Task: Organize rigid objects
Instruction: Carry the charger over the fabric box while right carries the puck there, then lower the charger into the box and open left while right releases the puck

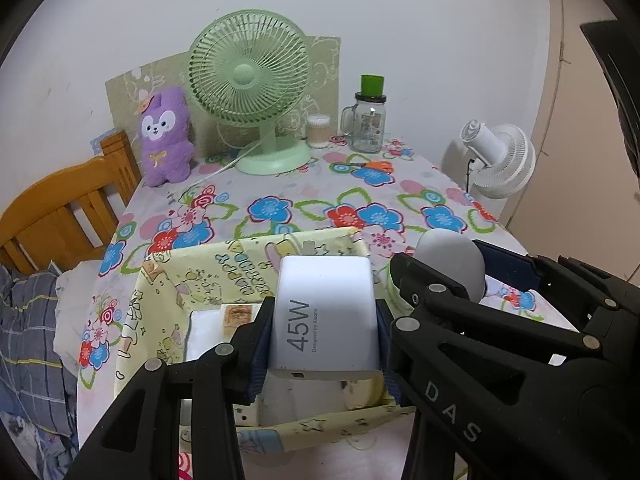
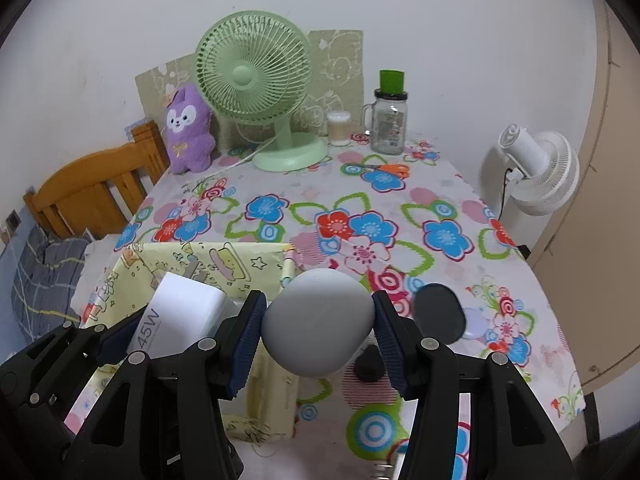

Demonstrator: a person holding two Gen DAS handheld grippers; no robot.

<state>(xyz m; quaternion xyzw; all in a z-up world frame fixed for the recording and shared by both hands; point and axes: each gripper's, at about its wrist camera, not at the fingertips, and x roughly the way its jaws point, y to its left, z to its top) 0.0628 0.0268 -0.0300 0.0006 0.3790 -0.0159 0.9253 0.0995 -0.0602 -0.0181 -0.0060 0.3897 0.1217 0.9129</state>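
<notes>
Floral tablecloth is showing; left gripper is clamping white charger over yellow box, right gripper is squeezing grey egg-shaped object.

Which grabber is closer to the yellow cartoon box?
Left. The left gripper holds the white charger right above the yellow box. The right gripper holds the grey egg-shaped thing just off the box's right edge, over the flowered tablecloth.

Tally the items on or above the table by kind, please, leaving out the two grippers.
Fans: 1
Plush toys: 1
Jars: 2
Scissors: 1
Boxes: 1
Chargers: 1
Grey egg-shaped items: 1
Dark items: 2
Total: 10
</notes>
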